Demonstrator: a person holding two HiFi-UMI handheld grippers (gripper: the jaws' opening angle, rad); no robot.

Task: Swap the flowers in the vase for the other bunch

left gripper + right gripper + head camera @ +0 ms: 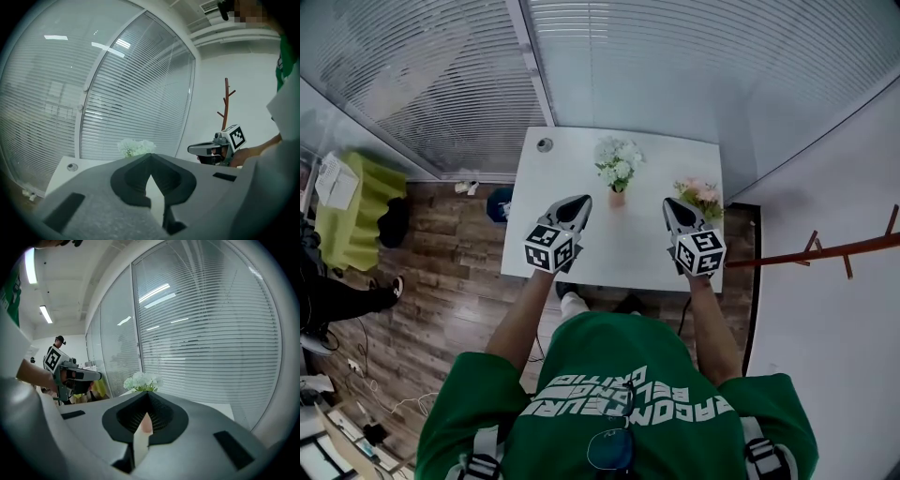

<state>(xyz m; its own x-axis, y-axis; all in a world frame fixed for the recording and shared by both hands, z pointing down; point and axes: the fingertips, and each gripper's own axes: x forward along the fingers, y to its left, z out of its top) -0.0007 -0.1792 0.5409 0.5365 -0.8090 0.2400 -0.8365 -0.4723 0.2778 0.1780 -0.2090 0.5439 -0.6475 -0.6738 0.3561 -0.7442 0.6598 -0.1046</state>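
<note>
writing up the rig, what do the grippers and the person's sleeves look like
Both the left gripper and right gripper have light grey bodies tapering to dark pointed jaws. Each carries a white cube with black square markers. The person wears a short-sleeved green T-shirt.

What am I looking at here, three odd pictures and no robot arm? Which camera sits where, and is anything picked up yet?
There is no robot. A person in a green shirt holds a pair of hand tongs in each hand. The head view looks down from a camera on the person's head. The other two views come from cameras on the tongs, looking along their jaws. On the white table a vase holds white flowers, and a pink bunch lies to its right. The left tongs and the right tongs are held above the table, one on each side of the vase. Both are shut and hold nothing.
</note>
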